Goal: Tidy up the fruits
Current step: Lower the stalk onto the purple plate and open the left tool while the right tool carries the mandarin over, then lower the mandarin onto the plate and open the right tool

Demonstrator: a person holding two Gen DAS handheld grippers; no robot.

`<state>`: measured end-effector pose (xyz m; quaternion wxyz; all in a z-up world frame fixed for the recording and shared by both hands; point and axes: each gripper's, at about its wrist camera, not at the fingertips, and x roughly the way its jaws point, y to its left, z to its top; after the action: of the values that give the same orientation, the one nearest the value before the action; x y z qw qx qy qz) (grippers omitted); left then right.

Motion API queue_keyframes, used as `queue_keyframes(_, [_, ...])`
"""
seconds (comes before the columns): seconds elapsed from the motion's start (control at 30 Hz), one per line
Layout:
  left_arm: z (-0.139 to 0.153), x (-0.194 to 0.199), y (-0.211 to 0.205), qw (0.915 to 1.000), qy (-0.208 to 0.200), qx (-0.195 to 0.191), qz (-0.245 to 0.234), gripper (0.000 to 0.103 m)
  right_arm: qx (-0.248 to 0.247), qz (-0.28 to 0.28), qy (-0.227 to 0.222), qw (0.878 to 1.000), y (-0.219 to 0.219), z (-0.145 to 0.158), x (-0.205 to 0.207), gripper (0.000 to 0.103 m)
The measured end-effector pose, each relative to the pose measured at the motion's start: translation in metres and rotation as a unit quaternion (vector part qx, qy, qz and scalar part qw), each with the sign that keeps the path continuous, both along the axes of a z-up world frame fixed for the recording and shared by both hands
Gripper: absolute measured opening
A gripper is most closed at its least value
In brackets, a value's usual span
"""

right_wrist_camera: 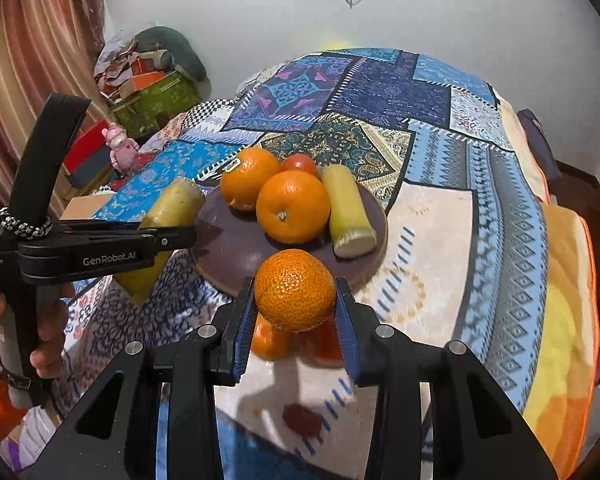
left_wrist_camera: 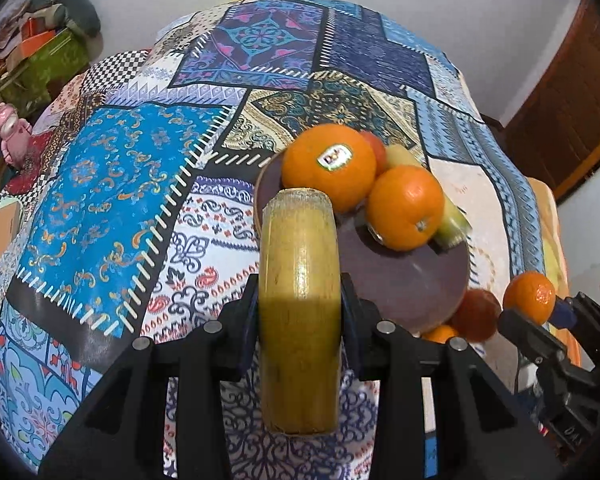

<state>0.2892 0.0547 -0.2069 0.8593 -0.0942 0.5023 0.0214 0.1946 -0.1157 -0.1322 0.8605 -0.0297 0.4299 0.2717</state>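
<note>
Left gripper [left_wrist_camera: 300, 300] clamps a yellow-green stalk piece [left_wrist_camera: 298, 280]; right gripper [right_wrist_camera: 296, 312] clamps a mandarin [right_wrist_camera: 295, 289]. Both hang just off the plate's [right_wrist_camera: 236, 256] near edge.

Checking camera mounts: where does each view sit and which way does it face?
Left wrist: on the left tool, angled down at the plate; own fingers clamp a yellow-green stalk piece.
Right wrist: on the right tool, facing the plate; grips a mandarin; a hand shows.
Shared: plate, oranges, each other's tool.
</note>
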Motion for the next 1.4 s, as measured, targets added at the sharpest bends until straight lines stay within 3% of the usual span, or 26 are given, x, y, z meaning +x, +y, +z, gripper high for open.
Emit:
queue_keyframes(0.47, [-0.004, 0.019, -0.012, 0.9998, 0.018, -0.005, -0.010, 0.036, -0.015, 0.003, 0.013, 1.000, 0.010, -0.016, 0.026, 0.034])
queue_keyframes(0.6, [-0.004, 0.017, -0.018, 0.9993, 0.022, -0.016, -0.027, 0.044, -0.015, 0.005, 0.016, 1.000, 0.012, -0.019, 0.028, 0.034])
queue_keyframes(0.73, [-0.001, 0.009, -0.027, 0.9986, 0.016, -0.020, -0.046, 0.053, -0.018, 0.010, 0.018, 1.000, 0.014, -0.020, 0.028, 0.034])
queue_keyframes(0.93, [0.002, -0.002, -0.039, 0.9970, 0.007, -0.013, -0.076, 0.053, -0.021, 0.012, 0.025, 0.999, 0.017, -0.024, 0.032, 0.034])
queue_keyframes(1.4, [0.021, -0.019, -0.033, 0.9961, -0.030, -0.004, -0.082, 0.053, -0.014, 0.014, 0.043, 0.999, 0.017, -0.026, 0.035, 0.036])
